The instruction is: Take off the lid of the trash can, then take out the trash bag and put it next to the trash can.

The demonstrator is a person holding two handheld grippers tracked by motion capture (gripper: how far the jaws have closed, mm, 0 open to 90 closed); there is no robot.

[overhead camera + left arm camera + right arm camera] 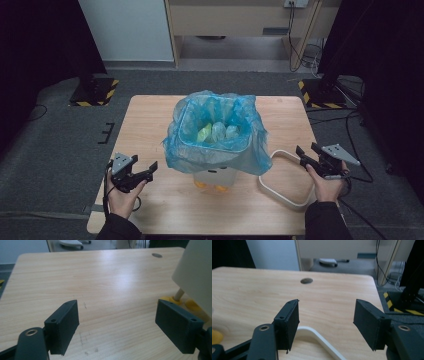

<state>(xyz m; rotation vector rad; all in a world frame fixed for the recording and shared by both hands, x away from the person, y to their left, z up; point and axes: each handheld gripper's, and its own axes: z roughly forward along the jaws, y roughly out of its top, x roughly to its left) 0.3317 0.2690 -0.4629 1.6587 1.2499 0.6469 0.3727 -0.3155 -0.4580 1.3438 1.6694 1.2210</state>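
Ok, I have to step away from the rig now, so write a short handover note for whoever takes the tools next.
Left tool: open, holds nothing, above the table left of the bin.
Right tool: open, holds nothing, above the white ring at the bin's right.
Bin: mid-table, lined with a blue bag whose edge is folded over the rim; crumpled items lie inside.
Done: bag is in and draped outside.
Left: probably fitting the ring over the bag; it still lies on the table.
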